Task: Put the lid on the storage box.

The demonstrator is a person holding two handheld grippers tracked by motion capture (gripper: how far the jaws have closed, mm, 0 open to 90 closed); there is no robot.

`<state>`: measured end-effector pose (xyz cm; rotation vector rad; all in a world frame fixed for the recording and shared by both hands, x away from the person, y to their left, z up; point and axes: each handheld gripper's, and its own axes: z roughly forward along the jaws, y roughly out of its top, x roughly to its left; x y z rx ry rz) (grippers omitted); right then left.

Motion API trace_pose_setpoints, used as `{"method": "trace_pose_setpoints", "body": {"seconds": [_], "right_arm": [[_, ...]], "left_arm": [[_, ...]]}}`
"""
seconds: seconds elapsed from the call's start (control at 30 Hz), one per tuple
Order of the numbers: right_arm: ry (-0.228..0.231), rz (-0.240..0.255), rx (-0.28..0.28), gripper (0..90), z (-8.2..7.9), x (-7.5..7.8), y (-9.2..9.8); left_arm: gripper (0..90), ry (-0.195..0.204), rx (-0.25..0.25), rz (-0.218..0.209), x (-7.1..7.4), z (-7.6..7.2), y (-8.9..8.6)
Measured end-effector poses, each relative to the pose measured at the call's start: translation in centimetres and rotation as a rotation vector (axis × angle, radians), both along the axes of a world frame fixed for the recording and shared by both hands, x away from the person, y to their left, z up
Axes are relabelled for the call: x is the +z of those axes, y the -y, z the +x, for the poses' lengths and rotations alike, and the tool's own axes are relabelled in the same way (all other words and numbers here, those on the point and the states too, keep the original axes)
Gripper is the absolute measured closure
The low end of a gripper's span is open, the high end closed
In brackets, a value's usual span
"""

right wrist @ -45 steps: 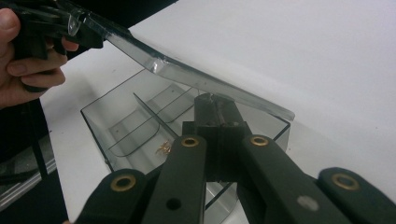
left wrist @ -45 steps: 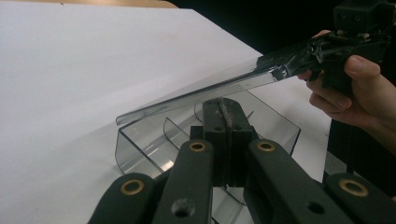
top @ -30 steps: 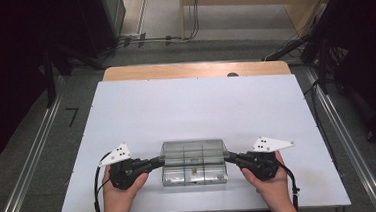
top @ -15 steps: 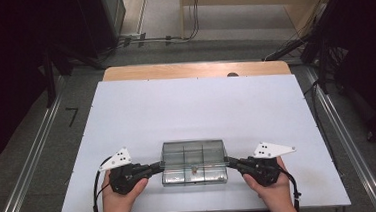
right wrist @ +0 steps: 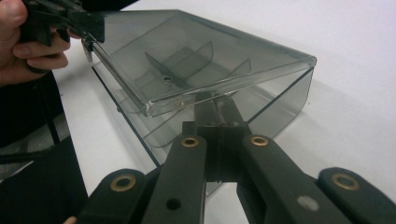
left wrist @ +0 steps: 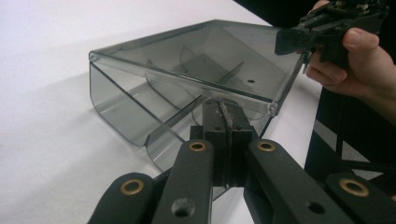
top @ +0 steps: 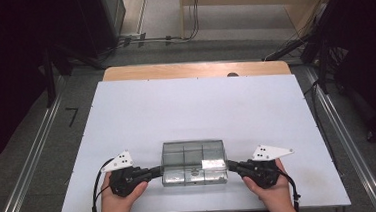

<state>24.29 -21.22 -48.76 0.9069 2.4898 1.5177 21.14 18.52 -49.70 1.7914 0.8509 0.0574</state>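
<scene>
Nearest to me, at the front edge of the white worktop (top: 196, 110), my two hands hold one tool each. My left tool (top: 156, 171) lies under my left hand (top: 120, 198), with its grey three-cornered plate on top and its cable looping down toward the worktop's edge. Its jaws are pressed together on the left end of a smoky clear plastic box (top: 194, 161); in the left gripper view my left tool (left wrist: 224, 122) pinches the near rim of that box (left wrist: 187, 84), just under the lip of the lid. My right tool (top: 232, 166) mirrors it from the other side, in my right hand (top: 269, 190), its jaws likewise closed narrow on the box's right end. In the right gripper view my right tool (right wrist: 219, 109) nips the edge of the box (right wrist: 196, 60) where lid and body meet, and my other hand shows at the upper left, gripping the far end.

The box sits between the two tools, close to the worktop's front edge and roughly at its middle from side to side. Its lid is down, and through the tinted plastic I can see thin dividers that split the inside into compartments; what lies in them I cannot tell.

Beyond the box the worktop stretches away bare and white. At its far end a strip of pale wood (top: 196, 69) shows, and past that a grey floor with cables (top: 161, 37)
</scene>
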Motion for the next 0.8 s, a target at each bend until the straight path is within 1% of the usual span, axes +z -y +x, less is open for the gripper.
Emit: {"method": "trace_pose_setpoints", "body": {"seconds": [0.07, 0.17, 0.27, 0.33, 0.5, 0.8], "right_arm": [[-0.002, -0.008, 0.004, 87.7, 0.02, -0.12, -0.07], [-0.001, -0.014, 0.01, 87.7, 0.06, -0.24, -0.12], [-0.002, -0.021, 0.014, 87.7, 0.12, -0.37, -0.13], [0.001, -0.034, 0.019, 87.7, 0.12, -0.42, -0.14], [0.005, -0.05, 0.018, 87.7, 0.15, -0.52, -0.15], [0.007, -0.057, 0.022, 87.7, 0.25, -0.51, 0.0]], "left_arm": [[90.0, -0.005, -0.006, 0.001, -0.06, 0.06, -0.08], [90.0, -0.002, -0.011, 0.021, -0.06, 0.04, -0.09], [90.0, 0.013, -0.016, 0.062, -0.02, -0.02, 0.03], [90.0, 0.017, -0.021, 0.076, -0.02, -0.04, 0.1], [90.0, 0.005, -0.025, 0.084, -0.18, 0.05, 0.05], [90.0, -0.014, -0.04, 0.095, -0.42, 0.23, -0.19]]}}
